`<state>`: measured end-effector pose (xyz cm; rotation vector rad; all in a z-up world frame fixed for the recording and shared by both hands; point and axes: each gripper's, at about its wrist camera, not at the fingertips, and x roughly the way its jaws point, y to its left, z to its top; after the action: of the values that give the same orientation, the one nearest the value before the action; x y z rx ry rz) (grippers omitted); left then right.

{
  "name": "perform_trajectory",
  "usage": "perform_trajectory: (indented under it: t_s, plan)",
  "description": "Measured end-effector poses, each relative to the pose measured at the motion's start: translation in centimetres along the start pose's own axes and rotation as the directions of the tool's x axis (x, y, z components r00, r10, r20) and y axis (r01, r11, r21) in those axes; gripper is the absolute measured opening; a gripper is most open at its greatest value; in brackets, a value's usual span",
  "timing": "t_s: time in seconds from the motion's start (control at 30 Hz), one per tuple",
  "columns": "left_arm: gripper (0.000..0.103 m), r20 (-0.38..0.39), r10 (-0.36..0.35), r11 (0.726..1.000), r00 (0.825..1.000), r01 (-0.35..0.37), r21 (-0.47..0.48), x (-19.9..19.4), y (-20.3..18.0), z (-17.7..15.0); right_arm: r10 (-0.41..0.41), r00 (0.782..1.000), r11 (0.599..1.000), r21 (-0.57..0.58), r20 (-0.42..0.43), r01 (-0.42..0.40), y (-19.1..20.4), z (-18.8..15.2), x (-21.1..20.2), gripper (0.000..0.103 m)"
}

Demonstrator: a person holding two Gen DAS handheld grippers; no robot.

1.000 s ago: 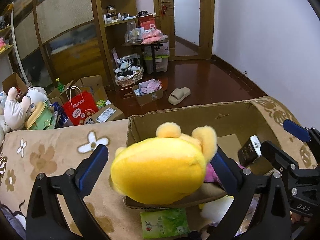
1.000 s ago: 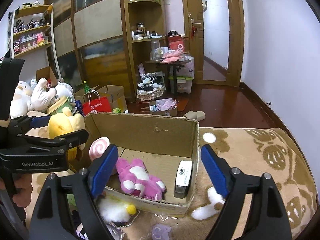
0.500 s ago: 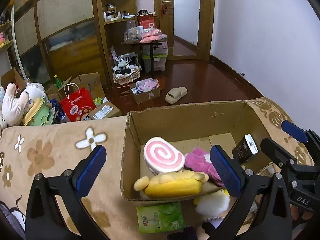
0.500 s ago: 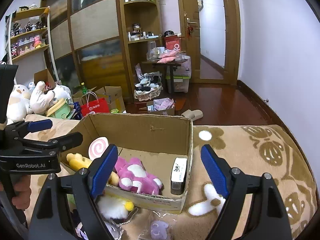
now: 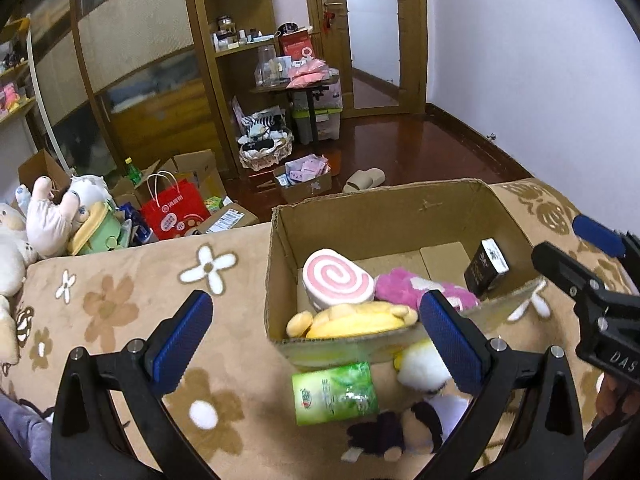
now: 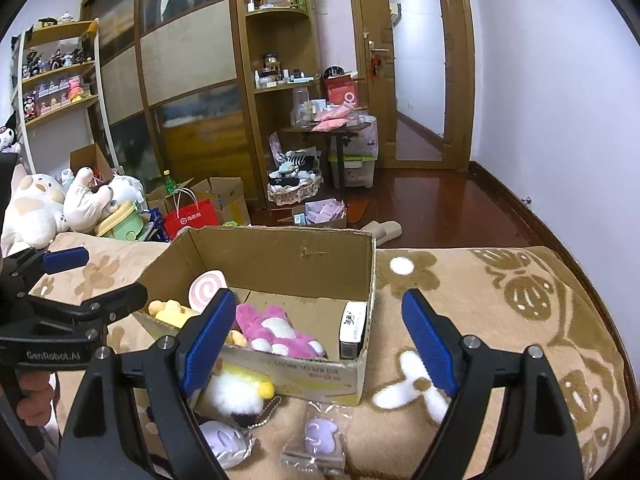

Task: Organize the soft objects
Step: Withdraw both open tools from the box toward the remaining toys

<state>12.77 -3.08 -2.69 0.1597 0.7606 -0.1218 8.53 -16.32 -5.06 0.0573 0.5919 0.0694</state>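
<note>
Sitting in the box (image 5: 276,280) already are the yellow toy (image 5: 356,318), pink toy (image 6: 276,330) and swirl cushion (image 5: 338,278). The white fluffy toy (image 6: 236,394) and purple toy (image 6: 320,434) wait outside. Both the left tongs (image 5: 316,336) and right tongs (image 6: 320,334) are spread wide, holding nothing.

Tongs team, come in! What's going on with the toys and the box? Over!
Left tongs open, empty. Right tongs open, empty. Yellow plush lies in cardboard box beside pink swirl. White plush waits outside, nothing blocking.

The cardboard box (image 5: 280,280) lies open from above; only its back right floor shows bare.
</note>
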Motion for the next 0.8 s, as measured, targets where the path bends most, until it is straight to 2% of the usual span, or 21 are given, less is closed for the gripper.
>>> perform_trajectory:
  t_s: [0.37,0.8]
  plan:
    - [0.102,0.000,-0.006,1.000,1.000,0.006,-0.026,-3.4,-0.8,-2.1,0.009,1.000,1.000,0.005,0.015,-0.010,-0.1,-0.4,-3.3,0.089]
    - [0.102,0.004,-0.001,1.000,1.000,0.001,-0.010,-6.4,-2.1,-4.5,0.010,1.000,1.000,0.011,0.021,-0.010,-0.8,-1.2,-6.2,0.089]
